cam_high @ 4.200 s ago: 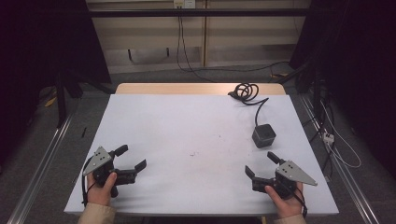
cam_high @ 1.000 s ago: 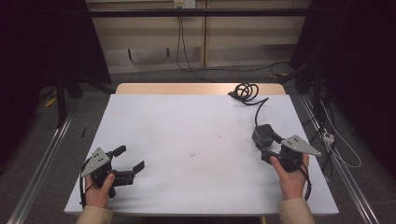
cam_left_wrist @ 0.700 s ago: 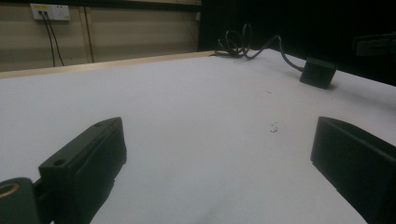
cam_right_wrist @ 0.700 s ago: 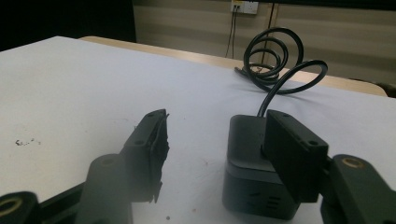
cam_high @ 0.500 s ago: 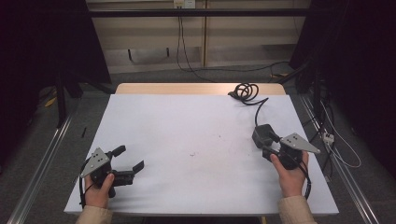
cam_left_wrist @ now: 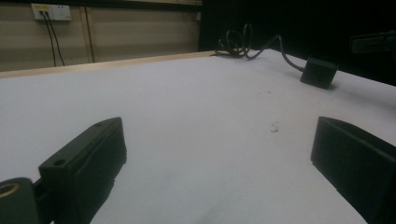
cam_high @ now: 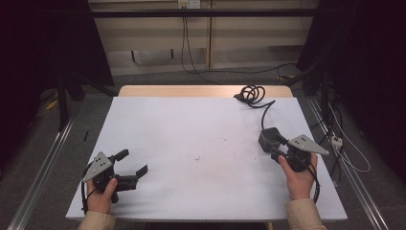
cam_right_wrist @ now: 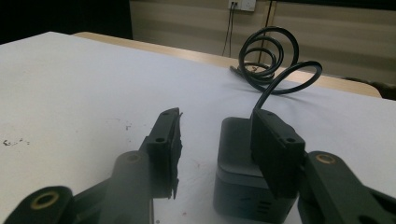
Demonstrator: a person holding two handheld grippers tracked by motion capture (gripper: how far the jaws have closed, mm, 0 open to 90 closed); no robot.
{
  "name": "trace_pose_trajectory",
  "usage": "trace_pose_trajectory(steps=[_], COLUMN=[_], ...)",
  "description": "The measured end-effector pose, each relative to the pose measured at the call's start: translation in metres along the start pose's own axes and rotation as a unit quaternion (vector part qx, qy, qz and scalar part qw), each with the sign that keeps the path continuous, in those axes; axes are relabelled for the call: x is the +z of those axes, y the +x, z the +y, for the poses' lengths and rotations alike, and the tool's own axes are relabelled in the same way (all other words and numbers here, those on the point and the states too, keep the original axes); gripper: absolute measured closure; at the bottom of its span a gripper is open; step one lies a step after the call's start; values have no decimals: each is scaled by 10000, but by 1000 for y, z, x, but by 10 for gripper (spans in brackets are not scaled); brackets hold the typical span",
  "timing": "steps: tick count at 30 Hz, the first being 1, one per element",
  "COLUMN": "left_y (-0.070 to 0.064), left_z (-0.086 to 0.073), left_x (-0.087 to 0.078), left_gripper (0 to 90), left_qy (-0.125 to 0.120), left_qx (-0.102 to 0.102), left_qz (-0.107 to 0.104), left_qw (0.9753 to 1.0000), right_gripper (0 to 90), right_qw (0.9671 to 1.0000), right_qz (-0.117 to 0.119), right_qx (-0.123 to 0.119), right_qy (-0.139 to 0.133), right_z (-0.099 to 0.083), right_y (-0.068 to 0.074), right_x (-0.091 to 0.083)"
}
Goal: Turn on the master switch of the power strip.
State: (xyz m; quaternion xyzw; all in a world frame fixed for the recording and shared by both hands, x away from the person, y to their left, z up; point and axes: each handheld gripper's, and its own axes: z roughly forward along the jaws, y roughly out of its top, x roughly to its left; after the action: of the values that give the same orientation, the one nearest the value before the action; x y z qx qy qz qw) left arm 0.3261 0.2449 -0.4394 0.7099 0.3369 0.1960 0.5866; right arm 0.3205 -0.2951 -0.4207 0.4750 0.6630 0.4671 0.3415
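The adapter [cam_high: 269, 138] is seen at the surface's [cam_high: 191, 139] right, directly ahead of the open right claw [cam_high: 276, 148], one jaw already over it. The open left claw [cam_high: 131, 166] is held well apart.

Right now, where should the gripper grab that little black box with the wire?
Probably by the black box's two flat upright sides, coming from the near side as the right gripper does; the cable leaves its far top, so that keeps the jaws away from it.
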Motion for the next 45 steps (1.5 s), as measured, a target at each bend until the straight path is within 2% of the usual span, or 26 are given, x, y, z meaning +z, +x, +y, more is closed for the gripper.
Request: trace_pose_trajectory(steps=[15, 45], left_y=[0, -1], left_z=[0, 0], left_x=[-1, 0], left_gripper=[29, 30], left_qy=[-31, -18], left_qx=[-25, -9], left_qz=[20, 12], left_qw=[10000, 10000], right_gripper=[633, 708], right_qw=[10000, 9999], right_qz=[51, 26], right_qx=[21, 93], right_qy=[69, 126], right_z=[3, 6], right_y=[-3, -13], right_x=[4, 5])
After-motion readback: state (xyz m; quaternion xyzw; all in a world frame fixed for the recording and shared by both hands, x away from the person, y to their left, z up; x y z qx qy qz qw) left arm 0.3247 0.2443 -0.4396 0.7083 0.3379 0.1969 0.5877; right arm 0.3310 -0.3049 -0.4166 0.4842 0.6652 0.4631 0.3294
